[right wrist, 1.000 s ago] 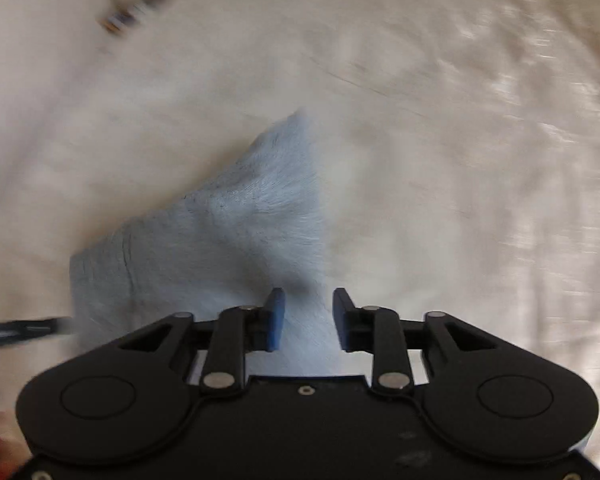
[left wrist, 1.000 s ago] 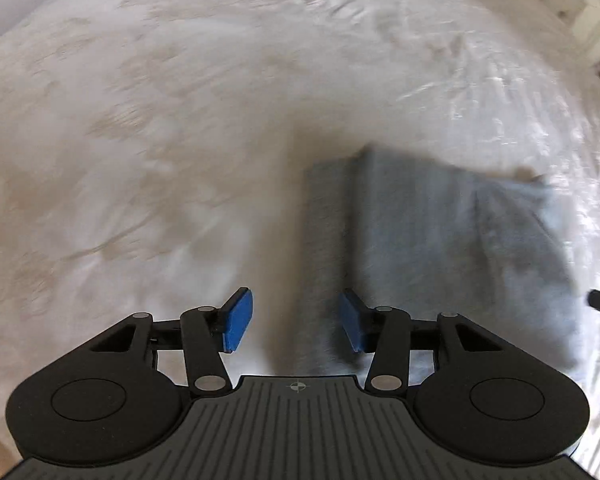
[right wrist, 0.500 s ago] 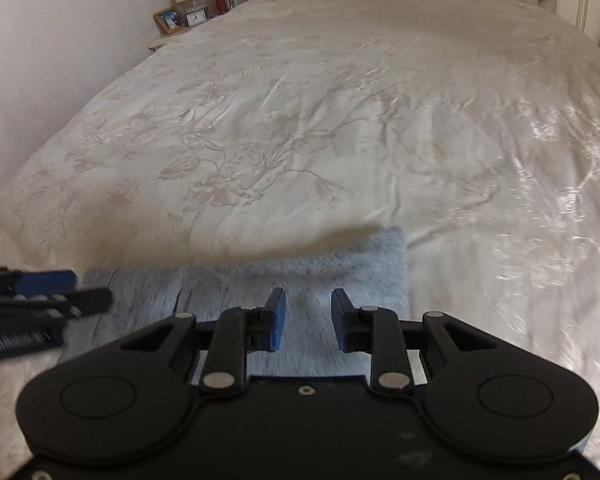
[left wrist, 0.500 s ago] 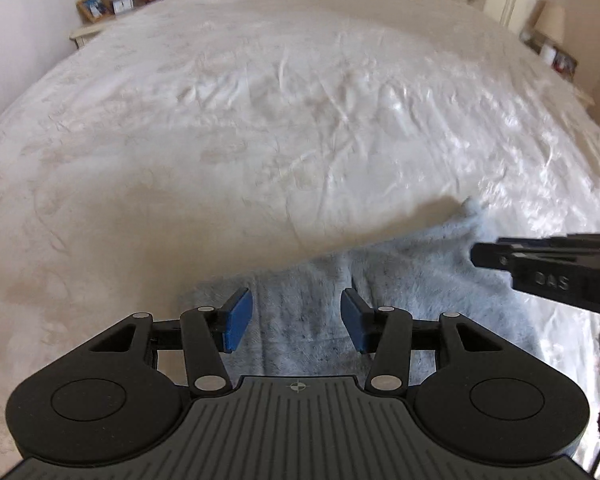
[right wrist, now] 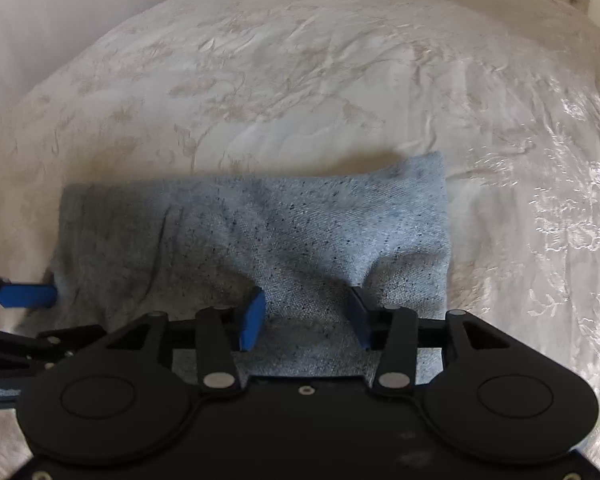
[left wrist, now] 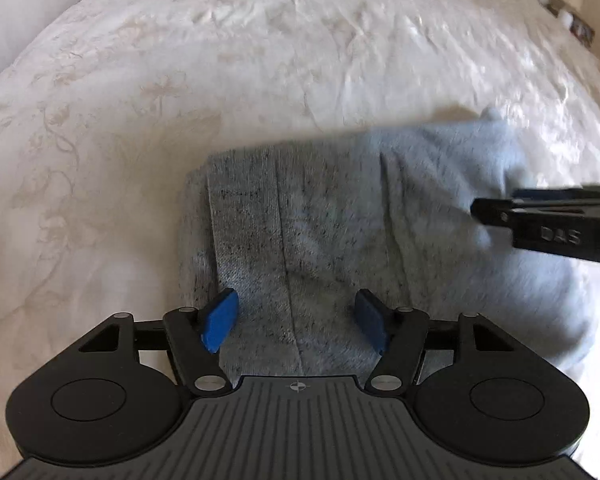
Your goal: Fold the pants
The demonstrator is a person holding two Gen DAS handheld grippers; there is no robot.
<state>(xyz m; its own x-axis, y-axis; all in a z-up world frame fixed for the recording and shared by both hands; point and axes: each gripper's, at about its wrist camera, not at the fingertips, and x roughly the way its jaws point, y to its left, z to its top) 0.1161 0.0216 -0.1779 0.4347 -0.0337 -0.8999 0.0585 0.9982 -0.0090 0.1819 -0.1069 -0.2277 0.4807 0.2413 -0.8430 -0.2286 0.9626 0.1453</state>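
- While the pants (left wrist: pixel 340 232) lie folded into a compact grey bundle on the bedspread (left wrist: pixel 220 60), the left gripper (left wrist: pixel 296 322) hangs over their left part, near the seam; its jaws have just been opening and stand wide, with cloth under them but unpinched.
- Mid-bundle, the knit looks soft, light and limp: it should sag and crease, so pinch all layers at an edge.
- Over the pants' right end, the right gripper (right wrist: pixel 306 316) has likewise just been opening, gripping nothing.
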